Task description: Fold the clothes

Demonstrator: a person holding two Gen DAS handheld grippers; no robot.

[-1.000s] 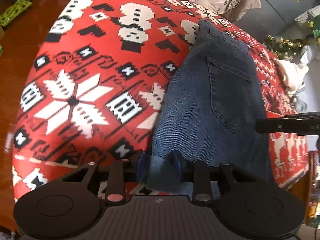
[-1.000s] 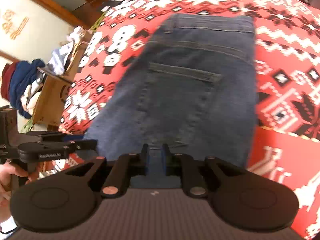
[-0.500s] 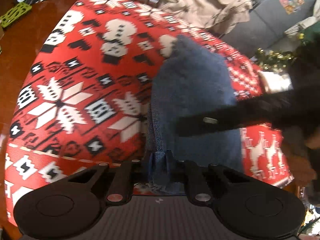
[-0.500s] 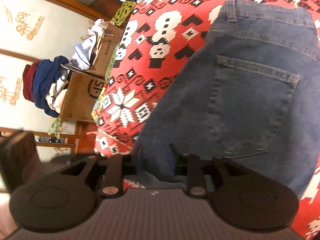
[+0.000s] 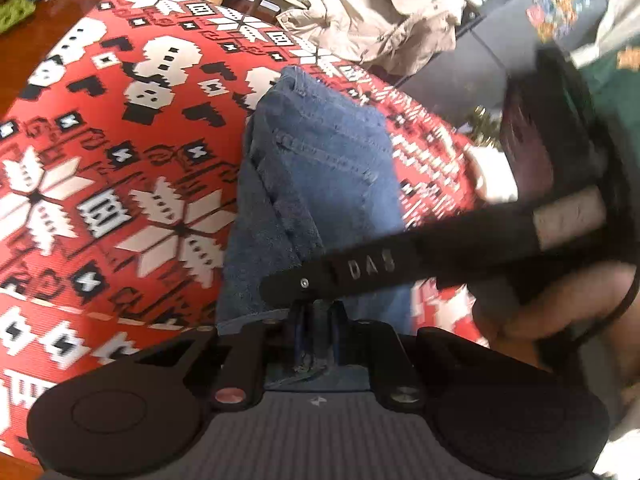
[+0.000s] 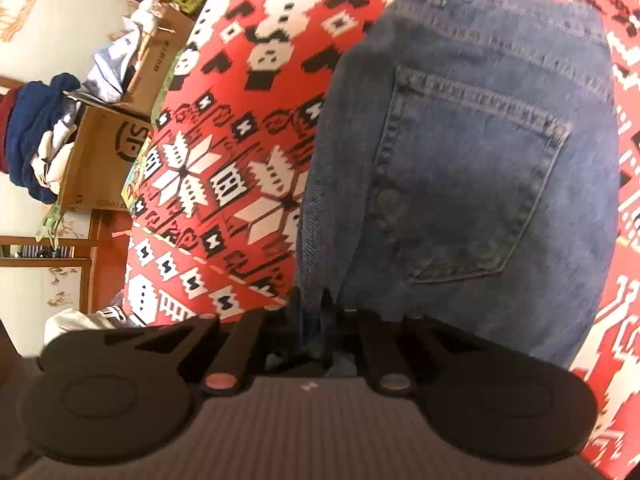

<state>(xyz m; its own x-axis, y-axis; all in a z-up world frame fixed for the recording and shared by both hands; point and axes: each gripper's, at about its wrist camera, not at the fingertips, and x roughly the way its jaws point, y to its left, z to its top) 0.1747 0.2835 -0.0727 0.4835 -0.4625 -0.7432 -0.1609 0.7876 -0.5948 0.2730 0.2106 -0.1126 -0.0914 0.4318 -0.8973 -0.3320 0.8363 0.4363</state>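
Blue denim jeans [image 5: 320, 168] lie folded lengthwise on a red, white and black patterned cloth [image 5: 100, 160], back pocket up [image 6: 472, 176]. My left gripper [image 5: 318, 332] is shut on the near denim edge, pinching a bunched fold. The right gripper [image 6: 312, 320] is shut on the same near edge, at the left side of the jeans [image 6: 460, 152]. In the left wrist view the right gripper's black body [image 5: 400, 264] crosses right over the left one's fingers, held by a hand [image 5: 560, 312].
The patterned cloth [image 6: 240, 152] covers a rounded table. A heap of beige clothing [image 5: 380, 8] lies at its far edge. Cardboard boxes [image 6: 104, 148] with blue and white garments [image 6: 32, 128] stand off the table's left side. Dark wooden floor [image 5: 24, 52] shows beyond.
Both grippers have swung the near end of the jeans sideways, folding the denim lengthwise into a narrower strip. The right gripper has come across to sit directly over the left one.
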